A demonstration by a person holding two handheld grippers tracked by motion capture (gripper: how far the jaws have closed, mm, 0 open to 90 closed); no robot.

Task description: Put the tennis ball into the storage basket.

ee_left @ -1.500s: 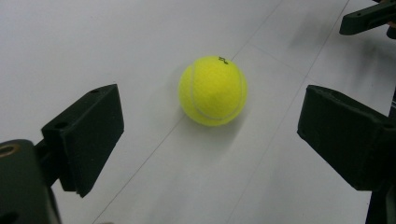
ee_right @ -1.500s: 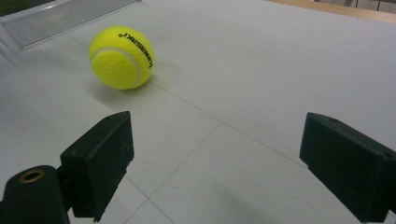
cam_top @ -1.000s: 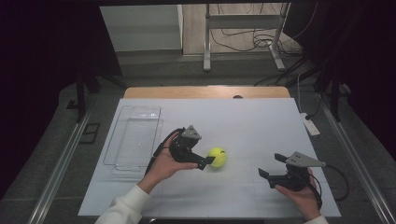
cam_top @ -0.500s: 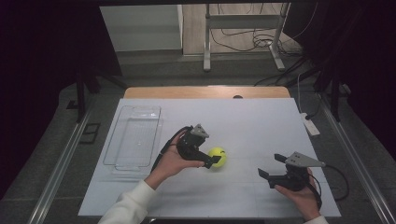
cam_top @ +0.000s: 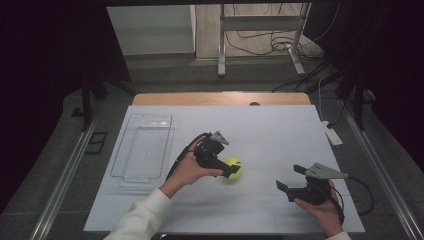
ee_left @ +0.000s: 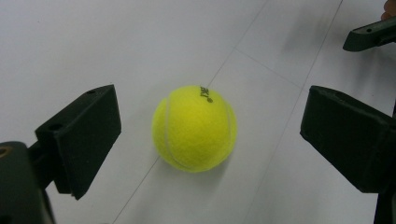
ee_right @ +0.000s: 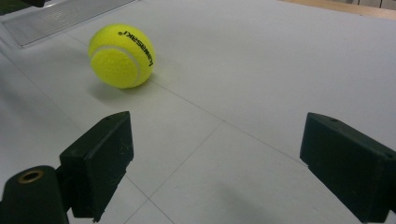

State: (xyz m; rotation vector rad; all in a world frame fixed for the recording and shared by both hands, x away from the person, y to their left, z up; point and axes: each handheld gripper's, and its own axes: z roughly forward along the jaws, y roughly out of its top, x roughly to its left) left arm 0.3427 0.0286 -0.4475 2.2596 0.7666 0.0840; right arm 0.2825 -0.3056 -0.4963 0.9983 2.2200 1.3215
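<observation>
Ball [cam_top: 233, 167] sits on the white table [cam_top: 260, 135], roughly mid-table, a bit toward the person's side. Yellow tennis ball, black lettering on it (reads clearest in the right gripper view, [ee_right: 122, 56]).

Left gripper [cam_top: 231, 170] is at the ball, jaws spread wide with the ball between them. In the left gripper view the ball [ee_left: 194, 128] sits centred in the gap, clear space on both sides, neither jaw touching it. Ball rests on the table surface with a shadow under it, so not lifted. Left hand [cam_top: 187, 167] wraps the gripper body, white sleeve coming in from the bottom edge.

Right gripper [cam_top: 290, 179] is well apart from the ball, near the right front of the table, held by the right hand [cam_top: 322, 205]. Jaws also wide, nothing between them (right gripper view shows bare table in the gap). Ball shows up and to the left in that view, well ahead of the jaws. Grey plate on top of the gripper points right.

Tray [cam_top: 145, 150], clear plastic, lies on the left part of the table, left of the left hand, not touching the ball. Looks empty. Its edge shows at the top left of the right gripper view.

A white power strip [cam_top: 332, 134] lies at the table's right edge.
</observation>
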